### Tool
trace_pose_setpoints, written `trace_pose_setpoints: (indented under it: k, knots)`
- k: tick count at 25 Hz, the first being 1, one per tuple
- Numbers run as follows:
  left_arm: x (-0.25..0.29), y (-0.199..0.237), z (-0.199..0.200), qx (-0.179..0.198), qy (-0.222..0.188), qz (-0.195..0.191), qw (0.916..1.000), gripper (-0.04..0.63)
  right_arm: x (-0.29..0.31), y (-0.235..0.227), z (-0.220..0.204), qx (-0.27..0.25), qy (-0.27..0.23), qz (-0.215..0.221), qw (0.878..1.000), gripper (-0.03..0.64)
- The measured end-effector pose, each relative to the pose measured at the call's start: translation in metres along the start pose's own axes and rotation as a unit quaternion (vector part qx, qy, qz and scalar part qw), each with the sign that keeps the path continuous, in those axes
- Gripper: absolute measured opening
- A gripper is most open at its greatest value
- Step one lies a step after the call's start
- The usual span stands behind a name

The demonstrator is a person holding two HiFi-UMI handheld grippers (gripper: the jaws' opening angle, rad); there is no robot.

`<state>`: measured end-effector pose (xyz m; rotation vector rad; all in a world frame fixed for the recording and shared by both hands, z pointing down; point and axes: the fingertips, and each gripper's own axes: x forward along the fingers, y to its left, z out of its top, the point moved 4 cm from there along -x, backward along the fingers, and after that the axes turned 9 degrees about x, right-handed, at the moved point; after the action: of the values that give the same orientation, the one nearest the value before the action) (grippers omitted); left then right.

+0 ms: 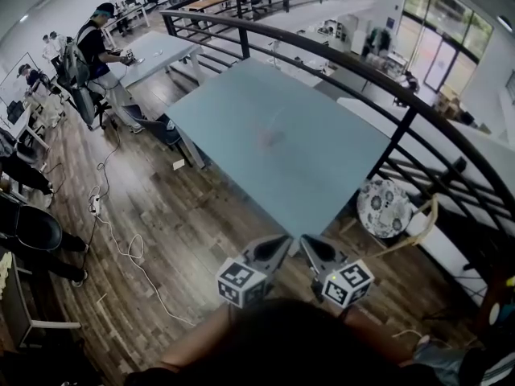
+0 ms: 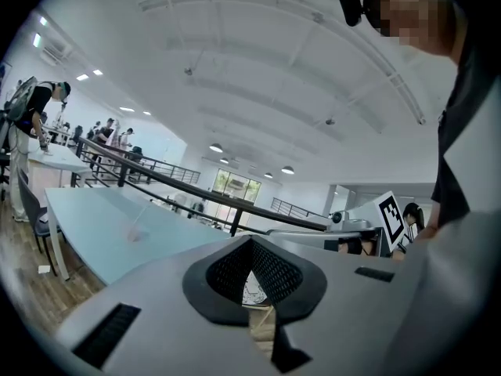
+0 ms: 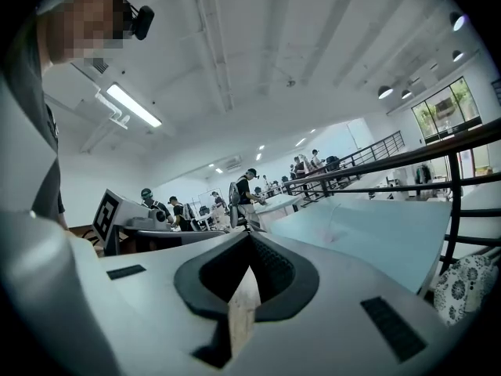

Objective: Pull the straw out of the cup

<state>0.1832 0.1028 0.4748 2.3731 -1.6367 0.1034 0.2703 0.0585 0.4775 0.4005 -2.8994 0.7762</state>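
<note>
Head view: cup (image 1: 273,138) with straw (image 1: 276,122) sits mid-worktop (image 1: 338,175), well apart from my left tongs (image 1: 283,240) and right tongs (image 1: 307,242), both clenched empty, so I'd steady the cup and pull straight up.

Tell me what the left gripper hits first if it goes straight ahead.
Likely the table's near corner, just beyond the left gripper. Height is unclear, so it might pass over it toward the railing. The cup lies off that line.

Jaws together — left gripper (image 1: 282,242) beside right gripper (image 1: 309,243), held low
</note>
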Motion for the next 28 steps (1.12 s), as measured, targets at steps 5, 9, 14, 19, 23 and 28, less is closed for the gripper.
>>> trace_pose_setpoints:
  k: [5, 9, 14, 19, 23, 28]
  knots:
    - [-0.024, 0.045, 0.004, 0.006, 0.005, -0.013, 0.9999, 0.011, 0.05, 0.021, 0.0, 0.006, -0.002, -0.011, 1.0, 0.011]
    - [-0.047, 0.081, 0.001, 0.008, 0.007, -0.017, 0.9998, 0.011, 0.087, 0.035, -0.009, 0.002, -0.007, -0.016, 1.0, 0.011]
    - [-0.073, 0.117, 0.002, 0.01, 0.009, -0.017, 0.9998, 0.011, 0.127, 0.058, -0.012, 0.009, -0.009, -0.008, 1.0, 0.011]
    - [-0.094, 0.142, -0.002, 0.01, 0.009, -0.013, 0.9998, 0.011, 0.157, 0.072, -0.015, 0.01, -0.011, 0.0, 1.0, 0.011]
    - [-0.11, 0.157, -0.006, 0.002, 0.006, 0.001, 1.0, 0.011, 0.178, 0.083, -0.023, 0.005, 0.002, 0.015, 1.0, 0.011]
    - [-0.112, 0.171, -0.017, -0.013, 0.013, 0.015, 0.9997, 0.011, 0.195, 0.083, -0.029, 0.009, 0.017, 0.031, 0.999, 0.011]
